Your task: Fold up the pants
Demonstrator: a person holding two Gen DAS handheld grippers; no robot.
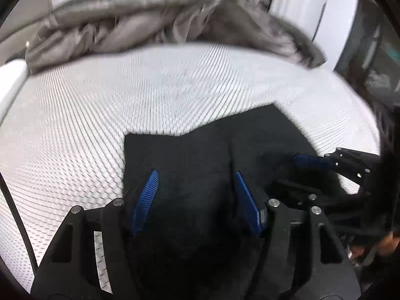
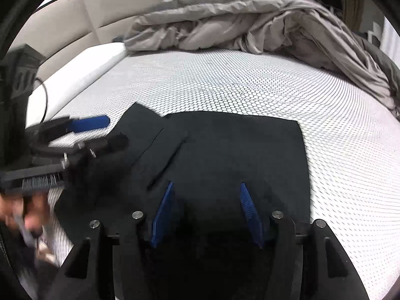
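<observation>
Nowhere any readable writing or label. Black pants (image 2: 225,155) lie folded flat on white mesh-patterned mattress (image 2: 250,85), near edge. Left gripper (image 1: 197,178) and right gripper (image 2: 206,190) above them, jaws spread, pinching nothing. Right view alone shows beige headboard (image 2: 75,20); both show rumpled grey duvet (image 1: 150,17) behind.

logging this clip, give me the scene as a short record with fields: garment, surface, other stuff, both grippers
garment: dark pants, lying flat, folded
surface: white mattress with dotted mesh cover
bedding: grey duvet bunched at the far side of the mattress, apart from the pants
left gripper: jaws open, above the pants, nothing pinched
right gripper: jaws open, above the pants, nothing pinched
grippers' relation: side by side, each visible in the other's view
</observation>
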